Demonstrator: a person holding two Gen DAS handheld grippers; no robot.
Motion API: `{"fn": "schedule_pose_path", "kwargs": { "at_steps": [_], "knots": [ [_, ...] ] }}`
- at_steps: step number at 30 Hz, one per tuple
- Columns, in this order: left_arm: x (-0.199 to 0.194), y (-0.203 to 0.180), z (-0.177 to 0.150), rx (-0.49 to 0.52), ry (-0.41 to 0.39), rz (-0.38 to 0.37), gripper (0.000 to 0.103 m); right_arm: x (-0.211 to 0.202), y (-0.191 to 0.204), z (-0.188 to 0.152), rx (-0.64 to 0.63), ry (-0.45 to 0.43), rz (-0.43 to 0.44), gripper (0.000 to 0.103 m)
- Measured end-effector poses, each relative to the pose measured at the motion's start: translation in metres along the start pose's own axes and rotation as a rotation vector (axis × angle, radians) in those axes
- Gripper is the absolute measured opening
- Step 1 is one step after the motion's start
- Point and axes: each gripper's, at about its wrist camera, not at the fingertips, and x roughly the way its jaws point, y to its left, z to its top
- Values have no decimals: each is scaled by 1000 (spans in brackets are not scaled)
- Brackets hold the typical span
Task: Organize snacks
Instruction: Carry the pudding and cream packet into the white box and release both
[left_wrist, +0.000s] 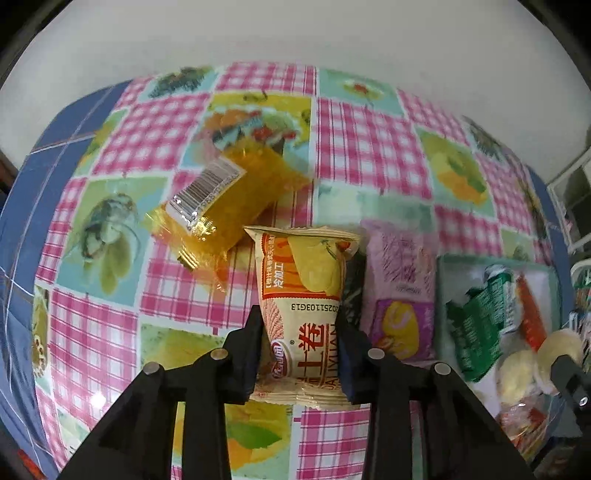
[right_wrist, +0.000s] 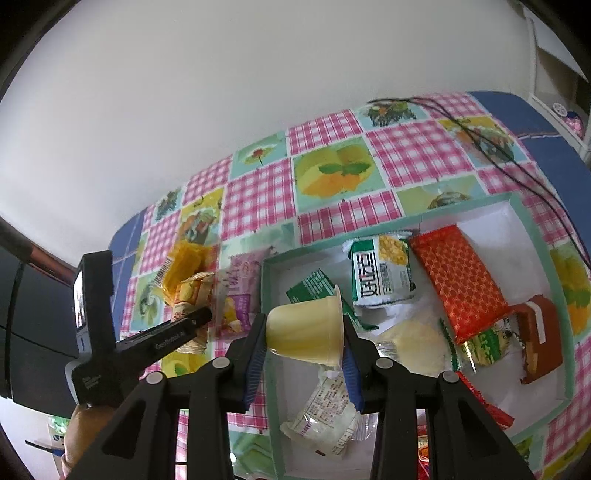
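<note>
Left gripper (left_wrist: 301, 343) pinches beige potato-chip packet (left_wrist: 303, 295) over the checked tablecloth (left_wrist: 369, 155); right gripper (right_wrist: 304, 334) clamps yellow pudding cup (right_wrist: 306, 328) above the teal-rimmed tray (right_wrist: 532, 236).

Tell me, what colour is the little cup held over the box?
Pale yellow: the cup shows best in the right wrist view.

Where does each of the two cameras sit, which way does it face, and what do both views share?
Left wrist: sits on the left gripper, looking steeply down at a beige snack packet between its fingers; no hand shows.
Right wrist: sits on the right gripper, looking down over the white tray at a yellow cup it holds; the left gripper shows at left.
Shared: chequered tablecloth, orange packet, purple packet, tray.
</note>
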Motion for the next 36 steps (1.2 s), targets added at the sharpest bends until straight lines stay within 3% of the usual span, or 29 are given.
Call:
{"fn": "schedule_pose_path", "kwargs": {
  "at_steps": [5, 8, 14, 20, 22, 24, 25, 26, 28, 30, 32, 36],
  "knots": [
    [-38, -27, 7, 47, -86, -34, 36, -13, -2, 5, 17, -37, 17, 40],
    [-53, -61, -1, 142, -100, -66, 36, -19, -11, 8, 45, -57, 7, 40],
    [-43, -126, -29, 324, -13, -98, 37, -19, -54, 10, 142, -46, -122, 40],
    [-24, -134, -42, 329, 65, -62, 37, -14, -97, 5, 245, -10, -195, 40],
    [-21, -130, -41, 298, 95, -85, 38, -11, -104, 4, 266, 1, -208, 40],
    [-21, -127, -40, 277, 109, -104, 48, -10, -105, 4, 267, 8, -216, 42],
    [-22, -126, -39, 275, 105, -104, 62, -10, -104, 5, 256, 11, -226, 45],
    [-24, -126, -38, 276, 98, -104, 68, -10, -102, 5, 245, 12, -241, 53],
    [-28, -123, -33, 272, 89, -113, 68, -11, -95, 6, 218, 10, -266, 61],
    [-31, -120, -28, 255, 78, -119, 72, -12, -88, 6, 195, 4, -268, 61],
    [-32, -113, -22, 230, 59, -103, 83, -13, -75, 7, 150, -2, -272, 66],
    [-38, -82, -11, 140, 26, -48, 86, -11, -51, 7, 75, -10, -270, 74]
  ]
}}
